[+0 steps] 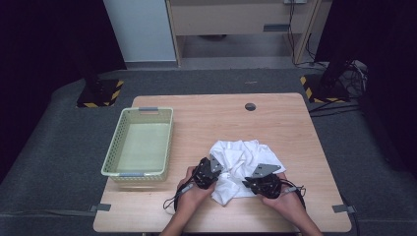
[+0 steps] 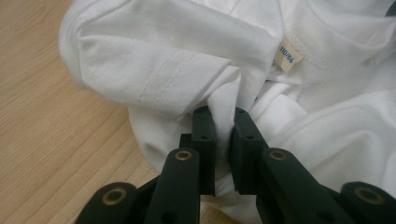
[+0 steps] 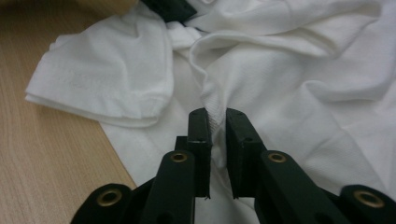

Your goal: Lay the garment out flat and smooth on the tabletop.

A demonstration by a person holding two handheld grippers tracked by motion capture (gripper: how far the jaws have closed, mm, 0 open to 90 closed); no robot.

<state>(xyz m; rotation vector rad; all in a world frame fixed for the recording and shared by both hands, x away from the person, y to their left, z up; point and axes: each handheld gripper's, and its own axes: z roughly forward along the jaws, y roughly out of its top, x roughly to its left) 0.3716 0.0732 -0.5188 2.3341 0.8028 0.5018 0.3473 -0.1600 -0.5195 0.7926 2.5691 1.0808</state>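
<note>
Clearly the work in hand is the crumpled white T-shirt (image 1: 243, 164), which lies bunched on the near half of the wooden table (image 1: 275, 118), right of the pale green basket (image 1: 139, 142) and apart from it. Both tools have a bite on it: the left gripper (image 2: 223, 123) is clenched on a raised fold of cloth close under the collar seam, where a small size label (image 2: 286, 57) shows, and the right gripper (image 3: 217, 122) is pinched on a ridge of fabric in the body of the shirt, beside a loose sleeve (image 3: 100, 81) that spreads onto the wood. In the high view the two grippers sit close together at the near edge of the heap, the left gripper (image 1: 206, 173) on its left flank and the right gripper (image 1: 263, 181) on its right flank. To do this step well, I would judge that the two holds should be checked before any pull: each pinch takes a thin ridge, and it may gather more than one layer, so a lift could drag the whole bundle instead of opening it. Raising both hands together and drawing them gently apart should let the cloth hang and show its shape; a sharp tug risks slipping the fold out of the pads. Keeping the shirt clear of the table edge nearest the person would stop a hem from sliding off. The basket stands empty, so it looks like the likely place for the shirt, though that is only a guess from the layout.
</note>
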